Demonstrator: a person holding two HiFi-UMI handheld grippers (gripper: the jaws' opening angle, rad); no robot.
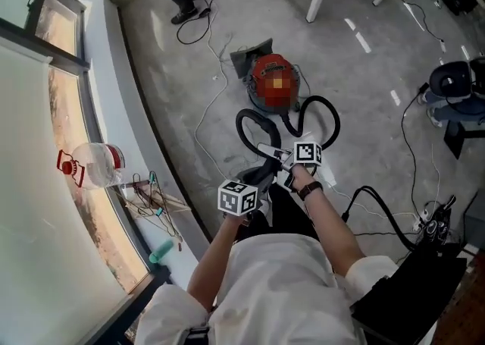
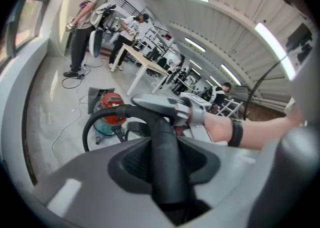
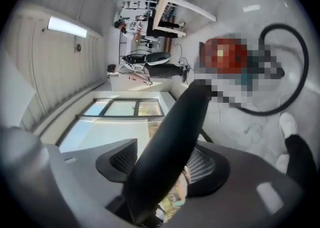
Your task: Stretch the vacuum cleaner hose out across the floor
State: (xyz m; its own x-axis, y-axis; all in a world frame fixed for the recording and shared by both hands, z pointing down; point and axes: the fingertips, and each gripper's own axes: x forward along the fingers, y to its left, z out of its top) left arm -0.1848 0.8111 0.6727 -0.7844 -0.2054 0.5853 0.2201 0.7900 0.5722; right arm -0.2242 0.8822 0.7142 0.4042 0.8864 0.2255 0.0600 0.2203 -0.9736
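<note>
Steep overhead from the head, two close looks along the jaws

The head view looks from above the person's shoulders steeply down at the floor. A window runs along its left edge and the red vacuum cleaner lies well ahead, upper middle. The left gripper view rides close behind the left gripper, low and roughly level, facing across the room toward a table. The right gripper view sits as close behind the right gripper, rolled sideways, so the window falls at its left and the floor at its right. All three views share the vacuum cleaner and its black hose.
</note>
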